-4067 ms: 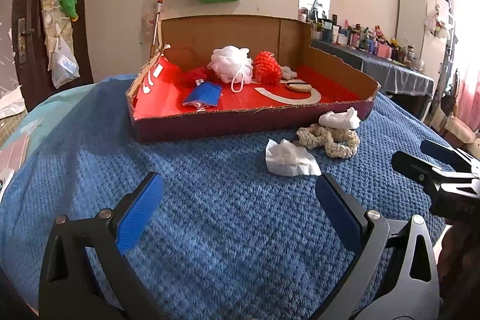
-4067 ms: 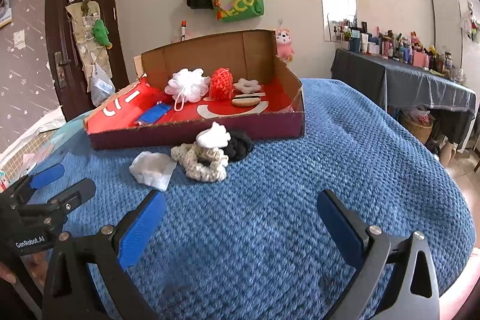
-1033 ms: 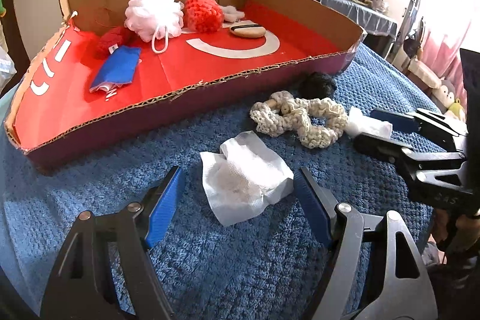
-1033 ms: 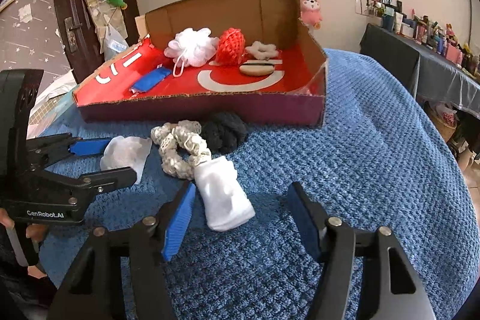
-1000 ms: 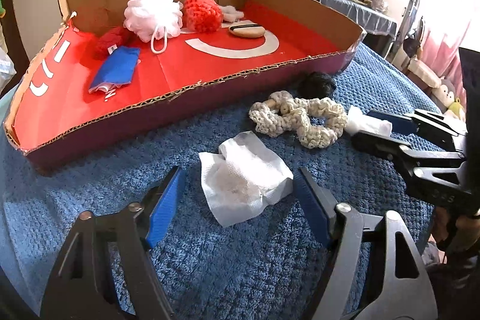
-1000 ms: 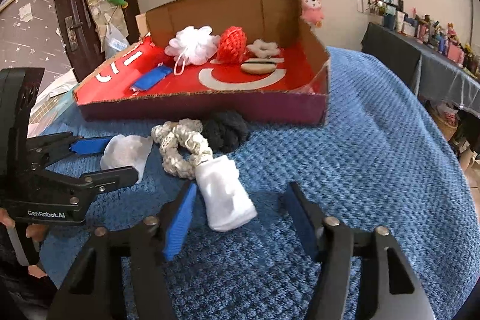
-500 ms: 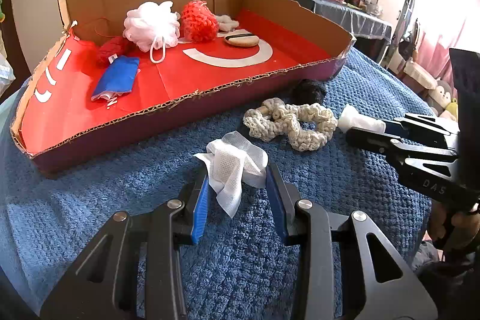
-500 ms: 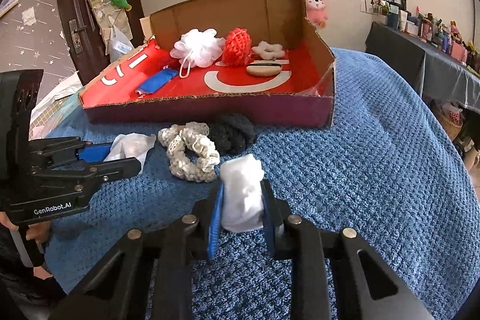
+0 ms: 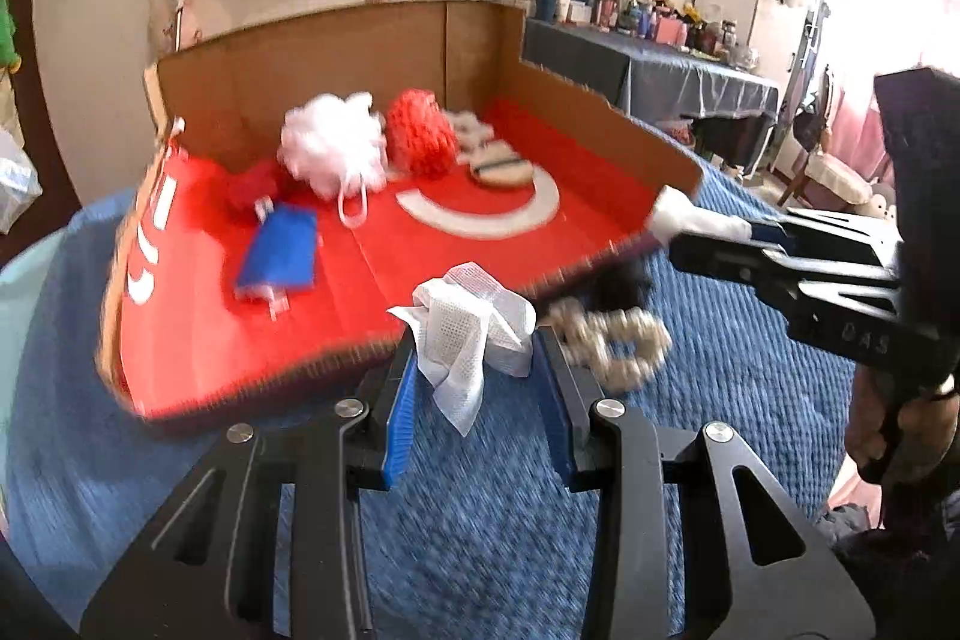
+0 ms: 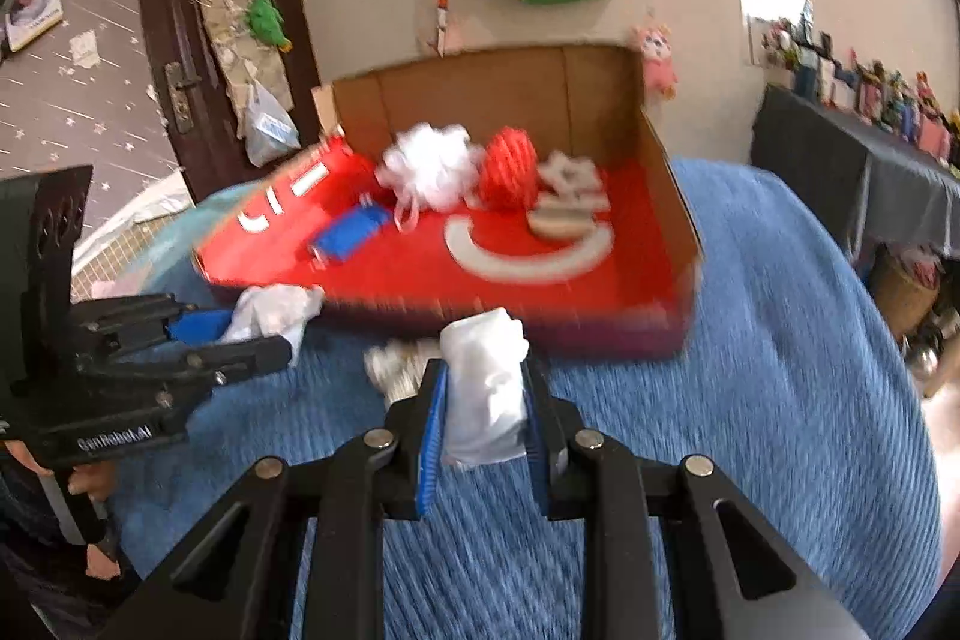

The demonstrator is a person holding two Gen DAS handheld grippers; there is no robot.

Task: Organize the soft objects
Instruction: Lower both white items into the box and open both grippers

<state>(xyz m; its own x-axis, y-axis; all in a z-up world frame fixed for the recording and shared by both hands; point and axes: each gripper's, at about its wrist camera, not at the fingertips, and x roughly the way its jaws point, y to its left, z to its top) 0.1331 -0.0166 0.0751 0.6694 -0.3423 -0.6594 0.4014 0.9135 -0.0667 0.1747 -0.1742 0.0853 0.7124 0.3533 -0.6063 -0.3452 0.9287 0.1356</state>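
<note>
While both tongs carry loads above the blue blanket (image 9: 750, 400), sorting judged partly complete. Left tongs (image 9: 477, 370) clamped on a crumpled white mesh cloth (image 9: 474, 328), held clear of the blanket at the near lip of the cardboard box (image 9: 360, 46), not yet over its floor. Right tongs (image 10: 486, 400) clamped on a rolled white sock (image 10: 486, 388), likewise raised and just short of the near wall of the box (image 10: 510, 88); in the left view, sock (image 9: 690, 220) seen close by the box's right corner. Already lodged inside the box on its red floor: white bath puff (image 9: 333, 148), red knitted ball (image 9: 420, 139), blue pouch (image 9: 279, 256), a dark red item behind the pouch, a pale oval pad (image 9: 501, 169) and a small whitish piece further back, nature unclear through blur. Outstanding on the blanket in front of the box: cream crocheted scrunchie (image 9: 612, 340) and a black scrunchie (image 9: 624, 280), partly hidden beside it. Remaining work, as judged: deposit of both held pieces into the box, then collection of the two scrunchies. Motion blur across both views; finer detail not confirmable.
</note>
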